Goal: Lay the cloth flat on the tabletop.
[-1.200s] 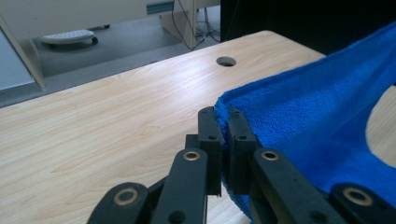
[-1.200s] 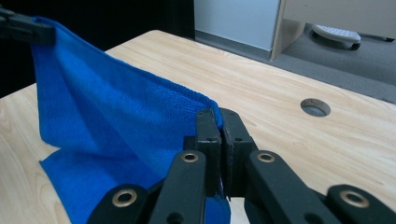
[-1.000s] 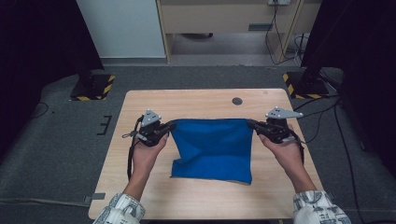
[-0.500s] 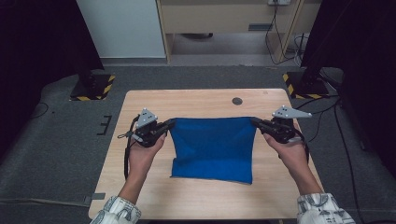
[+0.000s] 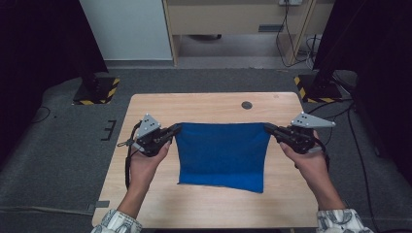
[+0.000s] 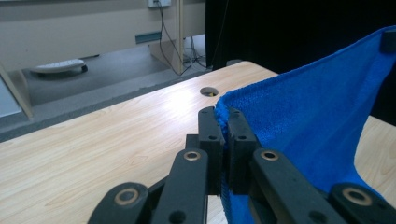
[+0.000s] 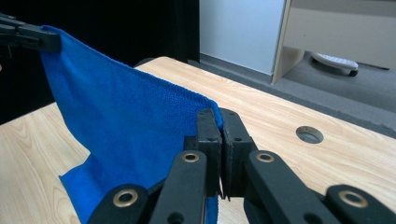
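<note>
Item: one blue cloth (image 5: 221,155), which we find stretched between two hand-held grippers over a light wooden table (image 5: 204,204). We note the left gripper (image 5: 176,129) clenched on the cloth's upper left corner and the right gripper (image 5: 268,129) clenched on its upper right corner; each gripper view shows the black jaws pressed together with the blue hem pinched between them. We see the top edge pulled nearly straight, the cloth hanging down from it, and its lower edge lying on the tabletop toward the person's side. Surroundings: a round cable hole (image 5: 247,105) in the table beyond the cloth, well apart from it; grey floor (image 5: 58,160) on all sides; two black stands with yellow-and-black striped bases (image 5: 97,92) at the far corners; a pale cabinet (image 5: 233,19) behind. We find nothing lying between the grippers and the table's edges, and bare wood left, right and beyond the cloth. Hard to make out: dark curtains swallow both sides of the room, the person's sleeves (image 5: 116,224) are cut off at the bottom, and where the cloth's hanging part meets the table is hidden.
</note>
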Tool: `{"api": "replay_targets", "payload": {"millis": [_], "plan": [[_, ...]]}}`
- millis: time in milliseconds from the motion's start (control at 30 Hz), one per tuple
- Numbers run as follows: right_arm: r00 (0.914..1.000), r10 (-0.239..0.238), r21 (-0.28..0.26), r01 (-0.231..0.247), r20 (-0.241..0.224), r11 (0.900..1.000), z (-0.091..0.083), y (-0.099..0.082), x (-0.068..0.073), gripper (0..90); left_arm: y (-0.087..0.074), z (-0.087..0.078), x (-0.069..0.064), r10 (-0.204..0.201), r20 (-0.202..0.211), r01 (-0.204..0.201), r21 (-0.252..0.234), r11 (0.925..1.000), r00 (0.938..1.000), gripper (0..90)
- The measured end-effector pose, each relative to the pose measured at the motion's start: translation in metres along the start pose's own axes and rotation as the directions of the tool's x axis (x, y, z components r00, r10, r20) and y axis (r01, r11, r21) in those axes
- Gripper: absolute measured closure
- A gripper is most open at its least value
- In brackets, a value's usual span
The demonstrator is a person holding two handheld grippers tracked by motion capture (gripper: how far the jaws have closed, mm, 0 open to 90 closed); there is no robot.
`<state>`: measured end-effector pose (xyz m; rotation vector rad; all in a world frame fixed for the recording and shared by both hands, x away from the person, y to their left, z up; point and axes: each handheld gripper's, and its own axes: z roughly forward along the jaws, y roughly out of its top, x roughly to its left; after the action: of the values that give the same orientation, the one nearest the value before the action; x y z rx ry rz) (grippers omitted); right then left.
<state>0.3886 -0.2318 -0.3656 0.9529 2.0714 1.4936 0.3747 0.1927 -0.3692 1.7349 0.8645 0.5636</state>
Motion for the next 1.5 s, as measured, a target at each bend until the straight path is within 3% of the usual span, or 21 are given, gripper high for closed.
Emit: {"api": "replay_targets", "payload": {"millis": [267, 500, 600, 700, 767, 867, 1000, 1033, 1167, 1333, 1500], "plan": [[1.0000, -0.007, -0.027, 0.007, -0.002, 0.9996, -0.010, 0.005, 0.003, 88.0, 0.008, -0.011, -0.009, 0.021, 0.006, -0.021, -0.028, 0.9994, 0.9998, 86.6], [0.9995, -0.030, -0.064, 0.030, -0.004, 0.9975, -0.033, 0.009, 0.016, 88.0, 0.013, -0.025, -0.021, 0.031, 0.008, -0.031, -0.044, 0.9985, 0.9995, 86.5], [0.9986, -0.052, -0.086, 0.051, -0.003, 0.9950, -0.046, 0.011, 0.025, 88.1, 0.021, -0.043, -0.034, 0.047, 0.018, -0.046, -0.067, 0.9967, 0.9987, 86.5], [0.9987, -0.049, -0.096, 0.047, -0.013, 0.9942, -0.061, 0.014, 0.033, 88.0, 0.025, -0.057, -0.043, 0.037, 0.043, -0.034, -0.082, 0.9960, 0.9984, 86.5], [0.9980, -0.060, -0.106, 0.057, -0.022, 0.9927, -0.071, 0.017, 0.038, 88.0, 0.028, -0.066, -0.050, 0.058, 0.049, -0.053, -0.087, 0.9948, 0.9971, 86.5], [0.9972, -0.068, -0.111, 0.064, -0.033, 0.9918, -0.078, 0.020, 0.041, 87.9, 0.028, -0.068, -0.051, 0.073, 0.062, -0.069, -0.065, 0.9955, 0.9954, 86.2], [0.9975, -0.065, -0.063, 0.063, -0.029, 0.9960, -0.064, 0.017, 0.034, 87.7, 0.020, -0.049, -0.034, 0.049, 0.055, -0.049, -0.012, 0.9987, 0.9973, 85.8], [0.9976, -0.063, -0.047, 0.062, -0.029, 0.9970, -0.057, 0.015, 0.031, 87.7, 0.017, -0.042, -0.028, 0.055, 0.044, -0.055, 0.006, 0.9985, 0.9975, 85.6], [0.9982, -0.053, 0.027, 0.054, -0.027, 0.9982, -0.027, 0.003, 0.018, 87.8, 0.003, -0.014, -0.008, 0.015, 0.047, -0.018, 0.071, 0.9973, 0.9988, 85.4], [0.9994, -0.030, 0.123, 0.032, -0.020, 0.9919, 0.011, -0.017, 0.001, 87.8, -0.016, 0.016, 0.011, -0.001, 0.033, -0.003, 0.131, 0.9914, 0.9995, 85.1], [0.9997, -0.024, 0.163, 0.025, -0.010, 0.9863, 0.034, -0.028, -0.008, 87.8, -0.027, 0.038, 0.019, -0.023, 0.027, 0.018, 0.150, 0.9885, 0.9994, 85.2]]}}
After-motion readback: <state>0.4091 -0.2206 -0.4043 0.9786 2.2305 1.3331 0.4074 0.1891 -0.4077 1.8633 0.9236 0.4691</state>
